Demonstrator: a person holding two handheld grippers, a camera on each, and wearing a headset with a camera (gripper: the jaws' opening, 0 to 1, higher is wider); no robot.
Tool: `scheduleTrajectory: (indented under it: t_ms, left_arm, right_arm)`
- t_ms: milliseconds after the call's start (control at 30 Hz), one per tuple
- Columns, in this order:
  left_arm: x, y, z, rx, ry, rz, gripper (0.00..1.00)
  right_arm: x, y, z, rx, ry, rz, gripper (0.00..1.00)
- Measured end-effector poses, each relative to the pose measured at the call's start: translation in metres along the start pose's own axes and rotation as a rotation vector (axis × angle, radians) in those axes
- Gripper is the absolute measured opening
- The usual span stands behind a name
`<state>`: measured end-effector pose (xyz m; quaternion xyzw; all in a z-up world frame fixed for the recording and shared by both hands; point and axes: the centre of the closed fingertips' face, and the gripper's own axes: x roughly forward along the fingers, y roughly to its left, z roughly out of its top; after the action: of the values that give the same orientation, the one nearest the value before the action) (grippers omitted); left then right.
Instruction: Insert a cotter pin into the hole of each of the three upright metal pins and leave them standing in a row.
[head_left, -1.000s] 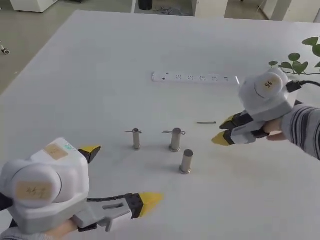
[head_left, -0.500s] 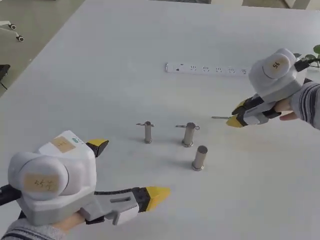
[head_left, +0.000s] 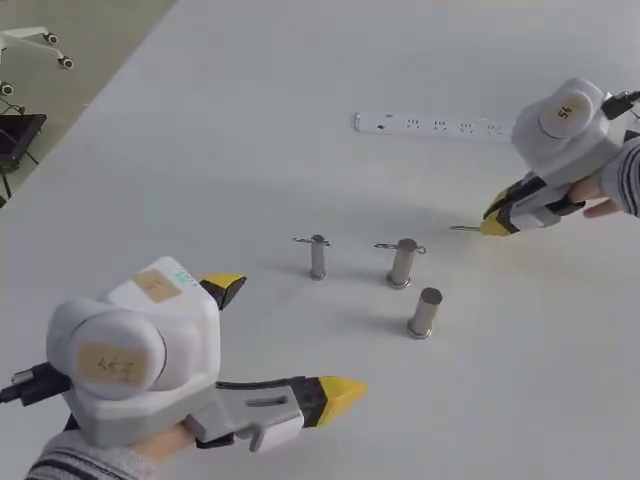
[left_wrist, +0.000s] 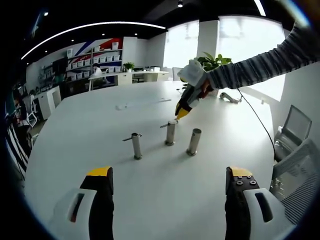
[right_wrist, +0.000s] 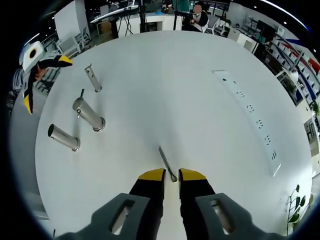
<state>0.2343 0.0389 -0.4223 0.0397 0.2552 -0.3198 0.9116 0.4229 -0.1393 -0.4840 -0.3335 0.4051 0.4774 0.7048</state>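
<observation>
Down at the left of the head view, the left gripper has a white plastic body and black jaws with yellow tips. Its jaws are spread wide and hold nothing. Its own view shows that width better, with the left gripper hovering over bare matte white table, short of the three posts.

Those posts are dull silver cylinders, each upright on a small flared foot. The left post and the middle post each carry a thin wire pin crosswise through the top. The third post stands nearer the person, out of line with the other two, and its top is plain.

Further right, the loose cotter pin lies on the table just ahead of the right gripper, held by a hand in a striped sleeve. The right gripper view adds detail: the jaws of the right gripper are drawn narrow, and the near end of the loose cotter pin sits in the slim gap. Whether they pinch it, I cannot tell. A long white power strip lies beyond.
</observation>
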Motion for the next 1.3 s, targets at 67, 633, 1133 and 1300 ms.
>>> scheduleTrajectory:
  t_ms: [67, 633, 1133, 1300]
  left_arm:
    - [0.0, 0.001, -0.001, 0.0, 0.003, 0.001, 0.92]
    - [0.003, 0.0, 0.001, 0.001, 0.002, -0.014, 0.91]
    - [0.004, -0.003, -0.003, -0.001, 0.015, -0.028, 0.87]
    - [0.0, -0.002, 0.002, 0.006, 0.002, -0.024, 0.85]
  right_arm:
    - [0.002, 0.001, -0.001, -0.016, 0.017, 0.015, 0.05]
    - [0.006, -0.005, -0.006, -0.106, 0.124, 0.053, 0.0]
    - [0.009, -0.011, -0.008, -0.204, 0.108, 0.001, 0.0]
    - [-0.002, -0.009, 0.0, -0.216, 0.064, -0.043, 0.0]
